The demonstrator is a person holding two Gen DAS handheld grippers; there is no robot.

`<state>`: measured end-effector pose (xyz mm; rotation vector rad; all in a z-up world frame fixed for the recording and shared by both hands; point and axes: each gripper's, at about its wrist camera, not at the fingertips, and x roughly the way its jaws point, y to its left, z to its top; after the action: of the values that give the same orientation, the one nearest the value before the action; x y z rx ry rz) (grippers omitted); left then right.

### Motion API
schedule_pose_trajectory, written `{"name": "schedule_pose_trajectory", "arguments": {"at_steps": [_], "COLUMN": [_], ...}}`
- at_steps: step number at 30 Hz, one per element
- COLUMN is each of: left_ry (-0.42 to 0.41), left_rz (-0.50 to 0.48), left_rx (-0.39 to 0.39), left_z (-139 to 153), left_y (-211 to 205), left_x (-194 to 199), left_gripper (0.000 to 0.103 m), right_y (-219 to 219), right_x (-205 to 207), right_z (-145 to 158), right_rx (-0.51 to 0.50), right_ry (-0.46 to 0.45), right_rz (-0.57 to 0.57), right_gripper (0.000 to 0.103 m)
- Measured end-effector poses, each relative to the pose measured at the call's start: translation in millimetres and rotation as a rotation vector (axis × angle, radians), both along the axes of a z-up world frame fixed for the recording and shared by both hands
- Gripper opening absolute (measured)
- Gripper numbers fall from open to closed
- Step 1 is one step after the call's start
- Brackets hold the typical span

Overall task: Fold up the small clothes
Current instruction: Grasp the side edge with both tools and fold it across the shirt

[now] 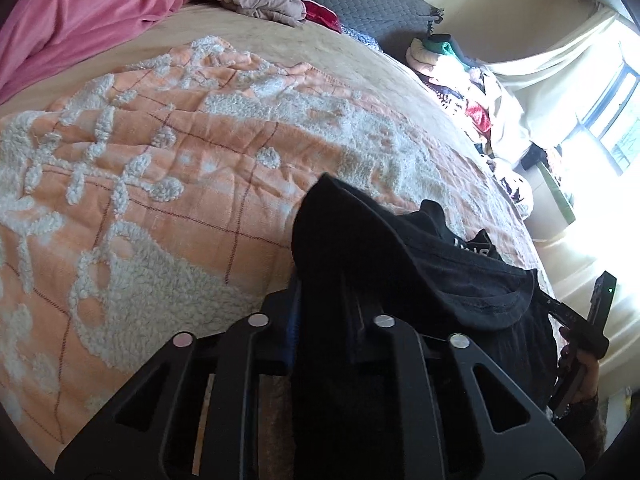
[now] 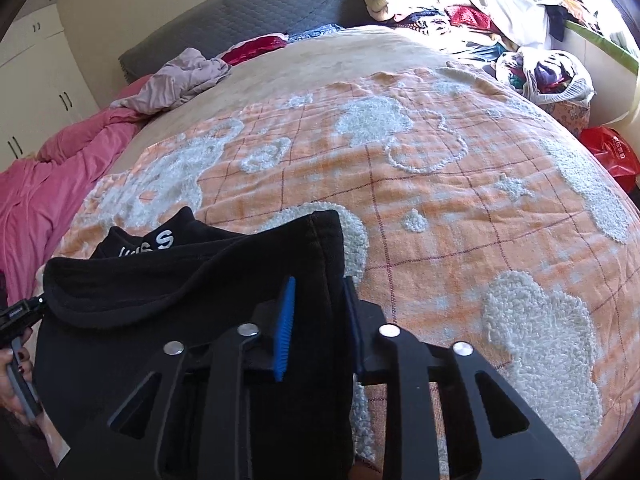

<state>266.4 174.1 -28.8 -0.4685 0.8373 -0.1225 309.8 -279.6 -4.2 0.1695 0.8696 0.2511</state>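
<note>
Right at our lens the left claw (image 1: 324,300) and right claw (image 2: 318,312) each pinch a corner of the black garment (image 2: 192,280), stretched between them above the orange blanket (image 2: 440,200), ready for laying flat.

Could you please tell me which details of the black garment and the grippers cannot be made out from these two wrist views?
- Black garment: its type and lower part, cut off by the bottom edge and gripper frames in both views.
- White lettering: unreadable, folded under in both views.
- Left gripper: fingertips buried under cloth in the left wrist view.
- Right gripper: tips wrapped by fabric in the right wrist view.
</note>
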Motion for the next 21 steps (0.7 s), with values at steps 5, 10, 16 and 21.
{"name": "schedule_pose_trajectory", "arguments": {"at_steps": [5, 10, 16, 21], "left_ry": [-0.065, -0.109, 0.023, 0.031], "left_rz": [0.008, 0.002, 0.063, 0.07], "left_rx": [-0.026, 0.004, -0.016, -0.009], "left_z": [19.0, 38.9, 0.6, -3.9], "left_y": [1.4, -2.8, 11.4, 9.9], "left_x": [-4.4, -1.3, 15.1, 13.1], "left_gripper": [0.003, 0.003, 0.003, 0.004], "right_y": [-5.0, -19.4, -18.6, -16.9], "right_x": [-5.6, -1.8, 12.3, 12.2], "right_z": [15.5, 24.9, -0.6, -5.9], "right_rx": [0.039, 0.088, 0.051, 0.041], "right_ry": [-0.055, -0.089, 0.014, 0.024], "right_rz": [-0.01, -0.043, -0.089, -0.09], "right_gripper": [0.006, 0.006, 0.006, 0.007]}}
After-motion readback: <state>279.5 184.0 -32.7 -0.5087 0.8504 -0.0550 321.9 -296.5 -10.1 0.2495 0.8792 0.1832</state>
